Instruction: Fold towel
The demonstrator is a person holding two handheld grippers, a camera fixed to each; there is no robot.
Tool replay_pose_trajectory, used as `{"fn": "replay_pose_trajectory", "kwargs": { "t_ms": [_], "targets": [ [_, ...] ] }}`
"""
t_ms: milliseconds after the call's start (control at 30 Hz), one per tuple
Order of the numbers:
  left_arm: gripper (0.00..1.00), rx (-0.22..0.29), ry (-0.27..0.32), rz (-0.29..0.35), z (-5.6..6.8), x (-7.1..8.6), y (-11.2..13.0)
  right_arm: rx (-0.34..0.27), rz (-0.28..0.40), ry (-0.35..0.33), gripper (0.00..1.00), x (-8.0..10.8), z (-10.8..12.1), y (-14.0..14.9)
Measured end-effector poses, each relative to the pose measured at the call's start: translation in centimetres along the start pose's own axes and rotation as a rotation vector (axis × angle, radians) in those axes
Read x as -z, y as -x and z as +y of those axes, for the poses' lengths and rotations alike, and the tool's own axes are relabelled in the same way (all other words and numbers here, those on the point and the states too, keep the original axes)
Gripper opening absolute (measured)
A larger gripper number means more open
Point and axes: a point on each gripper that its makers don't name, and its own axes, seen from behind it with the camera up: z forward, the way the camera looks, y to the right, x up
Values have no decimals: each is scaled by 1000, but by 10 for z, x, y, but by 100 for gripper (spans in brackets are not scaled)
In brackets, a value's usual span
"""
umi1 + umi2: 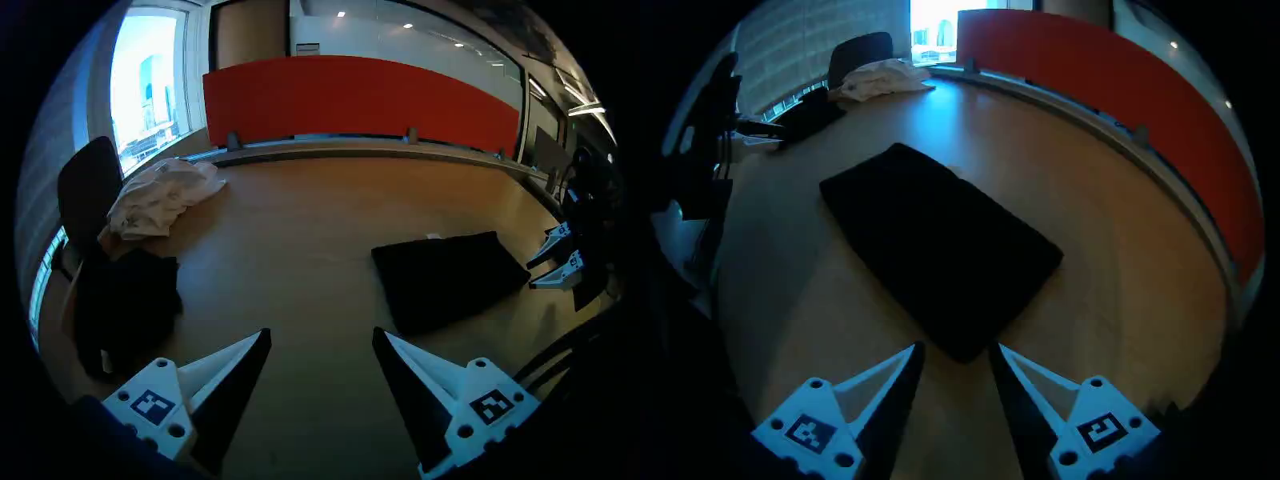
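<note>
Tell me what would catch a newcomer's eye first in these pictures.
The black towel lies flat in a neat rectangle on the table, one corner right at the open right gripper. Behind it a long red panel runs along the table's far edge. A crumpled white cloth sits at the far end by a chair.
</note>
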Motion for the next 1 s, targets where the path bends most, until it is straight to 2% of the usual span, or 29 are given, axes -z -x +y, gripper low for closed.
{"fn": "replay_pose_trajectory", "kwargs": {
  "t_ms": [167,300,400,833,1000],
  "targets": [
    [94,4,-1,3,-1,6,3,-6,-7,0,55,-1,1,2],
    [94,4,-7,7,-4,8,6,-2,-18,-1,45,-2,1,4],
    [94,5,-10,9,-6,9,7,-5,-25,-2,42,-3,1,6],
    [94,3,-16,5,-9,12,11,-29,-16,-1,7,-2,-1,5],
    [94,1,-15,5,-9,12,11,-33,-4,2,6,0,-3,1]
  ]
}}
